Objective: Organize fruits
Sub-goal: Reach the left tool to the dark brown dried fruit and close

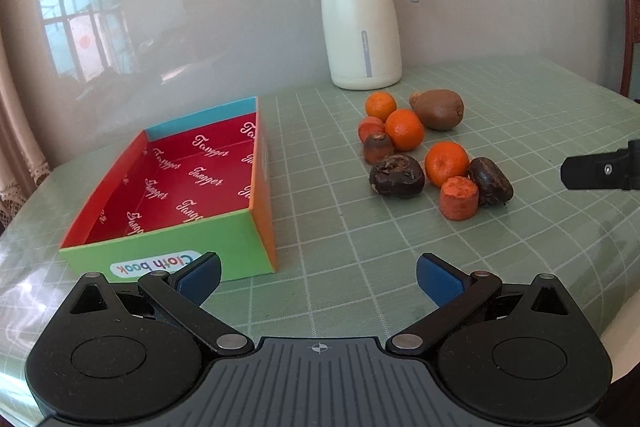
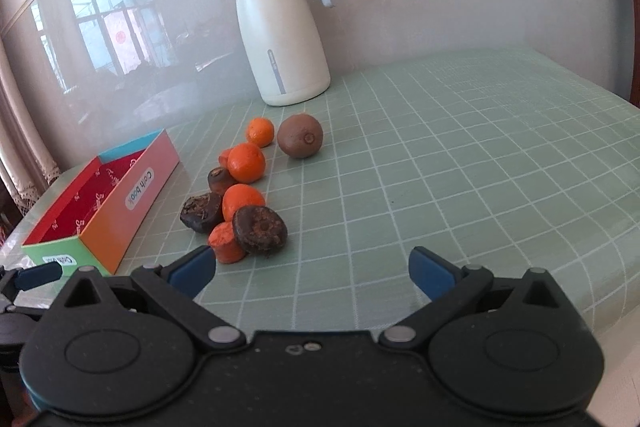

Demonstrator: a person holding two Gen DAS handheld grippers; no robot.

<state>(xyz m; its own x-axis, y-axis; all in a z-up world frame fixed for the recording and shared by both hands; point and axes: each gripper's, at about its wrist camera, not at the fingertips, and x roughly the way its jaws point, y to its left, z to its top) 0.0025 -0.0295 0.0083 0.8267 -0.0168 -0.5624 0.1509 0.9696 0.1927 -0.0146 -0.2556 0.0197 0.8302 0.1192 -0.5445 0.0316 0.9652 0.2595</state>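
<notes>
An open colourful box [image 1: 176, 183] with a red printed lining stands empty on the left; it also shows in the right wrist view [image 2: 104, 203]. To its right lies a loose pile: three small oranges [image 1: 404, 129] [image 2: 246, 162], a brown kiwi [image 1: 439, 109] [image 2: 300, 135], dark water chestnuts [image 1: 396, 175] [image 2: 259, 227] and carrot pieces [image 1: 459, 197] [image 2: 227, 242]. My left gripper [image 1: 318, 277] is open and empty, near the box's front right corner. My right gripper [image 2: 312, 273] is open and empty, just in front of the pile.
A white thermos jug [image 1: 362, 15] [image 2: 280, 31] stands behind the fruit by the glossy wall. The green checked tablecloth [image 2: 460, 167] stretches to the right. A dark wooden chair [image 1: 632, 35] is at the far right edge.
</notes>
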